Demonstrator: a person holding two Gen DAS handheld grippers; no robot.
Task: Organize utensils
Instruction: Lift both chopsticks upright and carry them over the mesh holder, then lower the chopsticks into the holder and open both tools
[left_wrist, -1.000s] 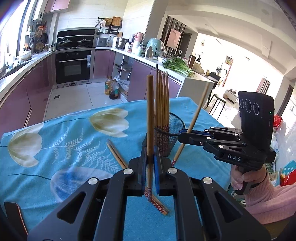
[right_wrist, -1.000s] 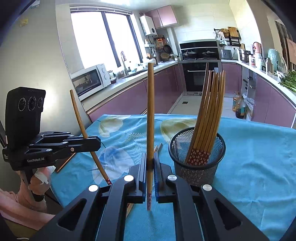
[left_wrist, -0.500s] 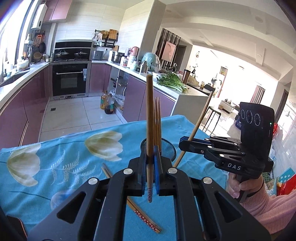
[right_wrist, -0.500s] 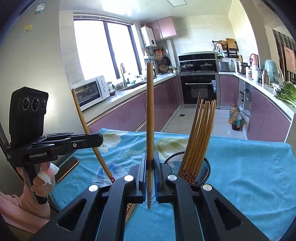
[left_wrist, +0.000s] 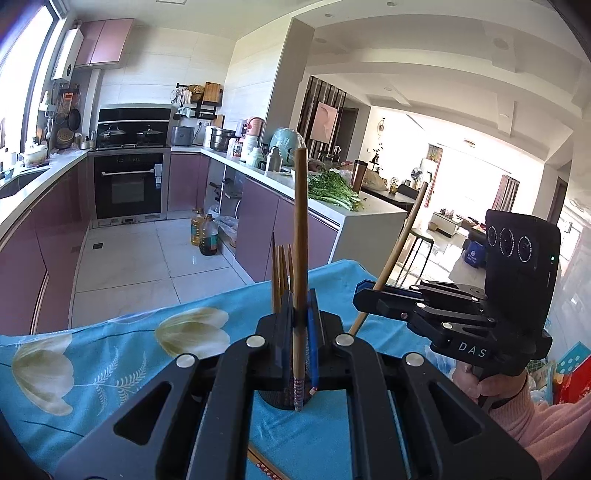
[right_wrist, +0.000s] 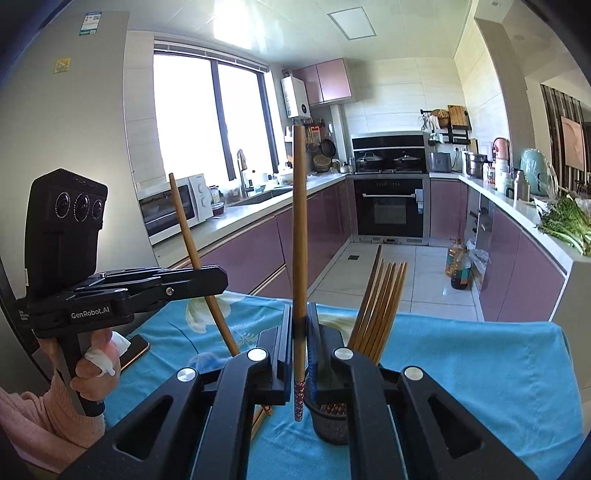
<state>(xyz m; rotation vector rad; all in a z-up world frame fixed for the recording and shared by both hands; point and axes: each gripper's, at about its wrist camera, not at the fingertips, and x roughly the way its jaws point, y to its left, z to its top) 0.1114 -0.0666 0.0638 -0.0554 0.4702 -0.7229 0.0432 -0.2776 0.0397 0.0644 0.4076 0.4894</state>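
Observation:
My left gripper (left_wrist: 300, 314) is shut on an upright wooden chopstick (left_wrist: 300, 229), patterned tip down. My right gripper (right_wrist: 300, 328) is shut on another upright chopstick (right_wrist: 299, 229). Each gripper shows in the other's view: the right one (left_wrist: 364, 295) holds its chopstick tilted, and the left one (right_wrist: 218, 275) does the same. The black mesh holder (right_wrist: 332, 424) with several chopsticks (right_wrist: 380, 306) stands just behind and below both grippers, mostly hidden by the fingers. In the left wrist view the holder's base (left_wrist: 280, 400) shows under the fingers.
The table wears a blue flowered cloth (right_wrist: 480, 369). Loose chopsticks lie on it (left_wrist: 266, 465), also low in the right wrist view (right_wrist: 260, 419). A phone (right_wrist: 133, 350) lies near the table's left edge. Kitchen counters and floor lie beyond.
Both grippers have risen and drawn closer over the holder, each keeping its chopstick. The views tilted upward, so the holder now sits low behind the fingers.

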